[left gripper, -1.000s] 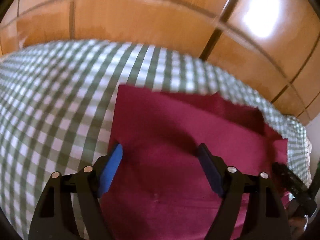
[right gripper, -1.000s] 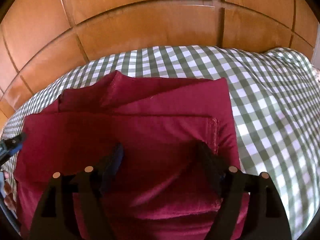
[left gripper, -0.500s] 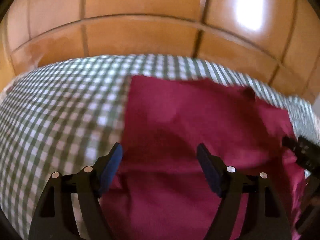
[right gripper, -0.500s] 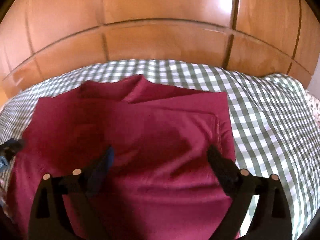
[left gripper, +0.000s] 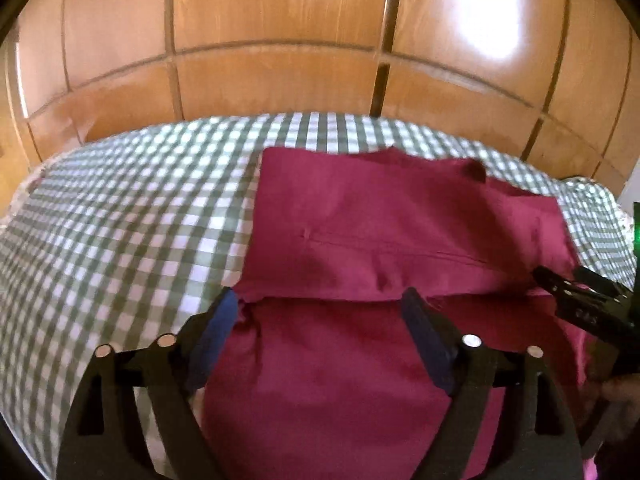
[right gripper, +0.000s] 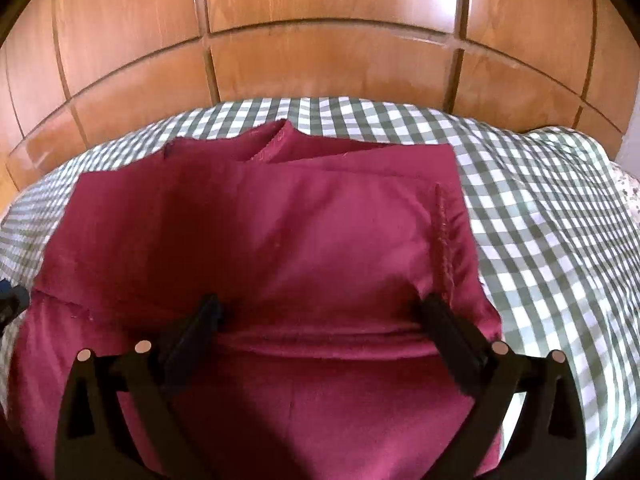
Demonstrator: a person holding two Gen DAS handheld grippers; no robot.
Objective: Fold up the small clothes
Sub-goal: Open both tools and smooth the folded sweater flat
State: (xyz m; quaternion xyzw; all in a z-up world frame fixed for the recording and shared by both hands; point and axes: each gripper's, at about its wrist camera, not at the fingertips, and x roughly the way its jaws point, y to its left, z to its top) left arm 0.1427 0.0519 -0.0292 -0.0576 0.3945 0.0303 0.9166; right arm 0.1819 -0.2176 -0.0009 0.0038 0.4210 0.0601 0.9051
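A dark red garment [left gripper: 380, 240] lies partly folded on a green-and-white checked cloth [left gripper: 120, 232]; it also shows in the right wrist view [right gripper: 248, 240]. A folded-over layer ends in an edge running across, just in front of both grippers. My left gripper [left gripper: 320, 312] is open and empty, its jaws wide apart over the garment's left near part. My right gripper [right gripper: 320, 316] is open and empty over the garment's right near part, by a frayed side seam [right gripper: 444, 232]. The right gripper's fingers [left gripper: 576, 300] show at the right edge of the left wrist view.
The checked cloth [right gripper: 540, 208] covers a bed-like surface that spreads left and right of the garment. Wooden panelled doors [left gripper: 280, 40] stand close behind its far edge, also in the right wrist view [right gripper: 320, 40].
Both grippers have pulled back toward me and lifted, so more of the garment and the doors shows. The folded layer's near edge now lies just ahead of the open jaws.
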